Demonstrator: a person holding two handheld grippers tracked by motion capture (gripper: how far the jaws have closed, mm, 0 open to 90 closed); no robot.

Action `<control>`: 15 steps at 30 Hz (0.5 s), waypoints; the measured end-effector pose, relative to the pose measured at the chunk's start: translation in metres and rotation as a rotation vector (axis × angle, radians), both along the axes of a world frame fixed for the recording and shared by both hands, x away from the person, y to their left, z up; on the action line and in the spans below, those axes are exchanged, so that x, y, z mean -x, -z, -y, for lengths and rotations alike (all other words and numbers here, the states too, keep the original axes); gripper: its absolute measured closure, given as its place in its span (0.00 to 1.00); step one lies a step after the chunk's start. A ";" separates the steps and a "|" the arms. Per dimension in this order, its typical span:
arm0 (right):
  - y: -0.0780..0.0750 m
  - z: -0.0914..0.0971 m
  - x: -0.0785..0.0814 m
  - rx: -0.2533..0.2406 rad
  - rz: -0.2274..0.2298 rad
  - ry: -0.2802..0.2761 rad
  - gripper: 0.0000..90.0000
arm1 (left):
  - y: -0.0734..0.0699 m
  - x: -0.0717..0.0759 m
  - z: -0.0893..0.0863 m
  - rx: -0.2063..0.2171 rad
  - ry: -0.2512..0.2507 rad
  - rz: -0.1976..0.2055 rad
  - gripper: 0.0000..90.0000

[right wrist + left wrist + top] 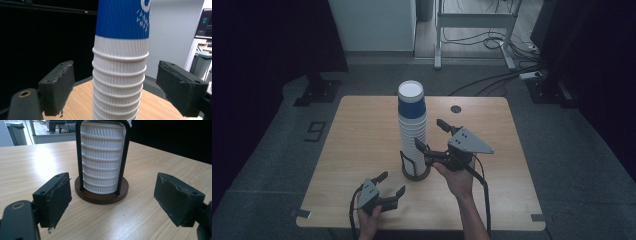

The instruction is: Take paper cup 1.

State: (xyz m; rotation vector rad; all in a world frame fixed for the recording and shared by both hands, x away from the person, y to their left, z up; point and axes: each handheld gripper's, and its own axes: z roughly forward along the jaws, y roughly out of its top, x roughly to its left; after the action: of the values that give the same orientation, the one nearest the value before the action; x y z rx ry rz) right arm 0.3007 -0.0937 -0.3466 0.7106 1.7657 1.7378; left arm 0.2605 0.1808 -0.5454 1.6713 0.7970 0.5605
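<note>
Both tongs gape: right tongs level, straddling the cup stack untouched; left tongs low before its holder.

floor marking: a dark figure on the grey floor left of the table, reading as 9 from the high view.
top cup: white print on the blue wall, cut off by the upper edge in the right gripper view; part of a round emblem and 2 slanted rows of small characters, too small to read.
cup stack: plain white ribbed rims, no lettering.
</note>
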 end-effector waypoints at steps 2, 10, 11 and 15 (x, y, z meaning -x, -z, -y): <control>-0.005 -0.001 -0.004 0.011 0.002 -0.003 0.15 | 0.000 0.000 0.000 0.001 0.000 0.001 0.16; -0.015 -0.004 -0.018 0.022 -0.005 -0.019 0.16 | 0.000 0.000 0.000 -0.001 0.002 0.002 0.16; -0.015 -0.004 -0.018 0.022 -0.005 -0.019 0.16 | 0.000 0.000 0.000 -0.001 0.002 0.002 0.16; -0.023 -0.009 -0.025 0.009 -0.009 -0.023 0.14 | 0.000 0.000 0.000 0.000 0.007 0.002 0.16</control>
State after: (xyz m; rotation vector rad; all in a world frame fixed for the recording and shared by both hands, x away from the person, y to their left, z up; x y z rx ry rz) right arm 0.3254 -0.0844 -0.3235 0.6980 1.7923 1.7435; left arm 0.2600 0.1808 -0.5454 1.6725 0.7902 0.5570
